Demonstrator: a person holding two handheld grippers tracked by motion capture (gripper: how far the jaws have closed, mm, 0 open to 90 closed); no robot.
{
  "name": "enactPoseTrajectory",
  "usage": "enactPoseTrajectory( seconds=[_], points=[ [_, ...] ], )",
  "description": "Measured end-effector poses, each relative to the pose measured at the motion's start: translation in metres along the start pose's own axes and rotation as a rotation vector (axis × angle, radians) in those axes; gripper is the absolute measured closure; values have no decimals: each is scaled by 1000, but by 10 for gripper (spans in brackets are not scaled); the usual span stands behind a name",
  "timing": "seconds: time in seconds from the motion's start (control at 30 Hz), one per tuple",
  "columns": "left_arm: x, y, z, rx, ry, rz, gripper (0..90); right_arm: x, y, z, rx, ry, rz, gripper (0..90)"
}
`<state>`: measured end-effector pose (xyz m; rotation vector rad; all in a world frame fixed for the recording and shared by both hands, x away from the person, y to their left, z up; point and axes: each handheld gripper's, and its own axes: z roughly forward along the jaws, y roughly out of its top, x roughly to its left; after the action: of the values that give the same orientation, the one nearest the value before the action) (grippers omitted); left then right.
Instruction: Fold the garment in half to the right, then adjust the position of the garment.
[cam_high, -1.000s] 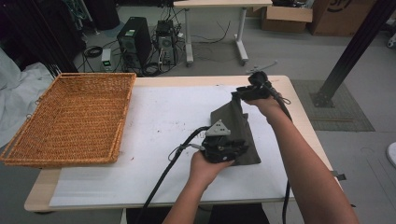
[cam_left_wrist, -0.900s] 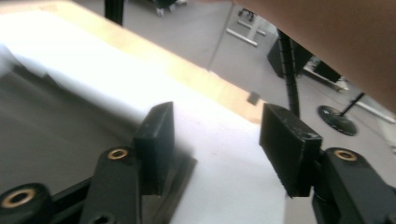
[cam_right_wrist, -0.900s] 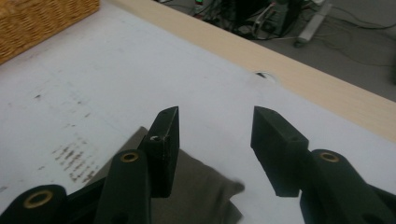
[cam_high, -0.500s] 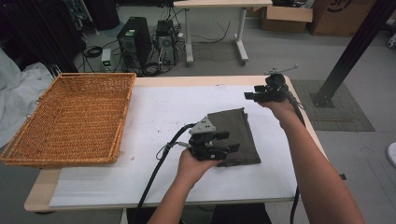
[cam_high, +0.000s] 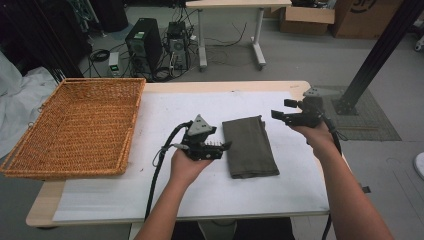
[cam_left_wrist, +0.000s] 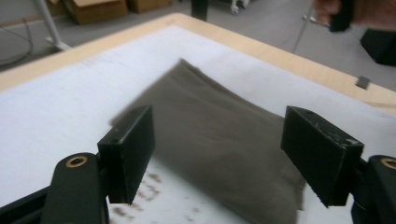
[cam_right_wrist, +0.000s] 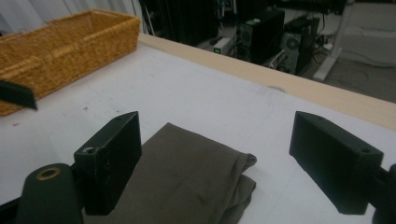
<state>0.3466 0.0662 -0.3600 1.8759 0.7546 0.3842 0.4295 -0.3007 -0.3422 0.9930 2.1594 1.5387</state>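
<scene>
A folded olive-brown cloth (cam_high: 249, 146) lies flat on the white table cover, its long side running front to back. My left gripper (cam_high: 222, 144) is held just left of the cloth, jaws open and empty. In the left gripper view the cloth (cam_left_wrist: 224, 140) lies beyond my open left gripper (cam_left_wrist: 233, 158). My right gripper (cam_high: 281, 110) hovers off the cloth's far right corner, also open and empty. The right gripper view has the cloth's folded corner (cam_right_wrist: 196, 179) between and below the spread jaws of my right gripper (cam_right_wrist: 229, 161).
A wicker basket (cam_high: 75, 125) sits on the table's left side, seen again as the wicker basket (cam_right_wrist: 60, 42) at the far left. The wooden table edge (cam_high: 225, 86) runs along the back. Computers (cam_high: 145, 45) and cables stand on the floor behind.
Both grippers have let go of the cloth and pulled away, the left one to the left, the right one to the right. The cloth now lies flat, folded into a narrow strip.
</scene>
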Motion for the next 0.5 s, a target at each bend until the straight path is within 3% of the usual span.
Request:
enactPoseTrajectory(
  seconds=[0.13, 0.27, 0.37, 0.5],
  points=[
    [14, 0, -16, -80, 32, -10, 253, 7, -13, -11, -59, 33, -23, 149],
    [22, 1, -23, -123, 38, -28, 237, 10, -25, -19, -76, 43, -21, 150],
    [17, -1, -20, -106, 11, -25, 236, 8, -30, -25, -89, 27, -10, 150],
    [4, -11, -9, -66, -28, -5, 236, -1, -33, -17, -52, -7, 21, 151]
  ],
)
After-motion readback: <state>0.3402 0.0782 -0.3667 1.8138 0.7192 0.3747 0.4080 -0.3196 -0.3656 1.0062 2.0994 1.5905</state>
